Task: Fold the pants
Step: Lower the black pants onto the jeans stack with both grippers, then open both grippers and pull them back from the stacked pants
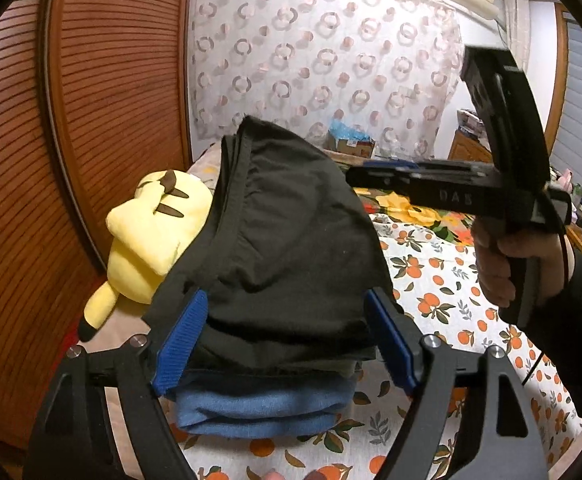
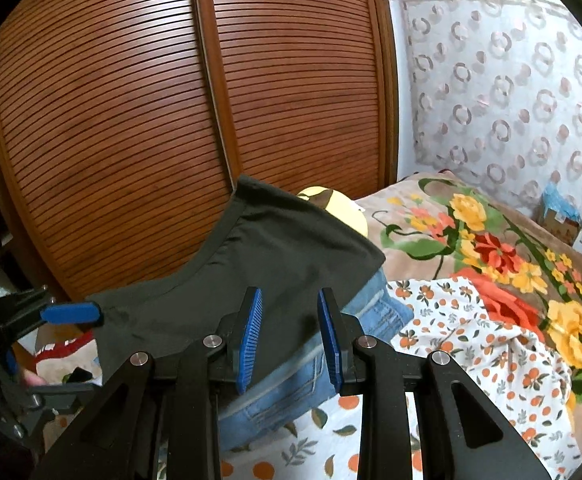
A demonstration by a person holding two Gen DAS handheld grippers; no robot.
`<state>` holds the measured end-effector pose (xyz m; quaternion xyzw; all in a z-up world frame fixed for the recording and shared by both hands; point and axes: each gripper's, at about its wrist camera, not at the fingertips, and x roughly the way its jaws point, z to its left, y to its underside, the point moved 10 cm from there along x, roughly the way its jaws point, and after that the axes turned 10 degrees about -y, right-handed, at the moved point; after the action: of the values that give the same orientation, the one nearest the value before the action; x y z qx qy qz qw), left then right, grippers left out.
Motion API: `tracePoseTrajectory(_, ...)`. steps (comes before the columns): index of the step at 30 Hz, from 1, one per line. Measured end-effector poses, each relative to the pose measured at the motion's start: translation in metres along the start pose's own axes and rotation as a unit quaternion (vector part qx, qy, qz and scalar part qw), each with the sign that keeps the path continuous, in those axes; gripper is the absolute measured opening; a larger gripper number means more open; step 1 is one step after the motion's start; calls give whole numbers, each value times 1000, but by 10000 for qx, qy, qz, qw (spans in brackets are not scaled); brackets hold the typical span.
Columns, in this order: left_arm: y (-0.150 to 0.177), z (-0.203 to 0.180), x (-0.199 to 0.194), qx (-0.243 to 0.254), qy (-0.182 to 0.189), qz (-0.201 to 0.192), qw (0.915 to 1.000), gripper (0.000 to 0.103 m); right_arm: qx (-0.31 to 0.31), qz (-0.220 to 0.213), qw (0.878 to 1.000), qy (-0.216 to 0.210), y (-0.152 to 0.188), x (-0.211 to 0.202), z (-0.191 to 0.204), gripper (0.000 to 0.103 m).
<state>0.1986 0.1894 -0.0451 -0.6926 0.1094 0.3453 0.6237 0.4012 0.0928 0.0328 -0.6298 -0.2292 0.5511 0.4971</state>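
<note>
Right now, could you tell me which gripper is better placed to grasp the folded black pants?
Probably the left gripper: its open fingers flank the black pants lying on the blue jeans. The right gripper, also open, is held higher above them.

Folded black pants (image 1: 291,240) on a blue jeans stack, seen between wide-spread blue jaws.
The left gripper (image 1: 287,340) flanks the pants' near edge; a yellow plush toy (image 1: 151,236) lies just beside them, and the right gripper (image 1: 375,178) hangs above the orange-print bedsheet (image 1: 443,292).
</note>
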Motion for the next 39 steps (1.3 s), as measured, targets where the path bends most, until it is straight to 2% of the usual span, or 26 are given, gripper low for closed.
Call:
tracePoseTrajectory(10, 8, 4, -14, -66, -83, 2, 9999, 81, 2, -87, 9999, 73, 8, -19, 23, 30)
tracePoseTrajectory(16, 13, 3, -21, 0, -148, -13, 9999, 81, -17, -154, 9997, 195, 14, -30, 35, 45)
tracePoseTrajectory(23, 15, 6, -31, 53, -274, -94, 9996, 81, 7, -328, 9989, 347, 18, -42, 44, 83)
tracePoseTrajectory(26, 16, 7, -36, -1, -251, -115, 9996, 81, 2, -326, 9986, 424, 23, -46, 49, 92)
tracePoseTrajectory(30, 17, 7, -40, -10, -269, -132, 9996, 81, 23, -307, 9983, 496, 27, -49, 52, 98)
tracePoseTrajectory(39, 21, 5, -46, 19, -325, -216, 9992, 81, 71, -345, 9973, 642, 36, -61, 64, 101)
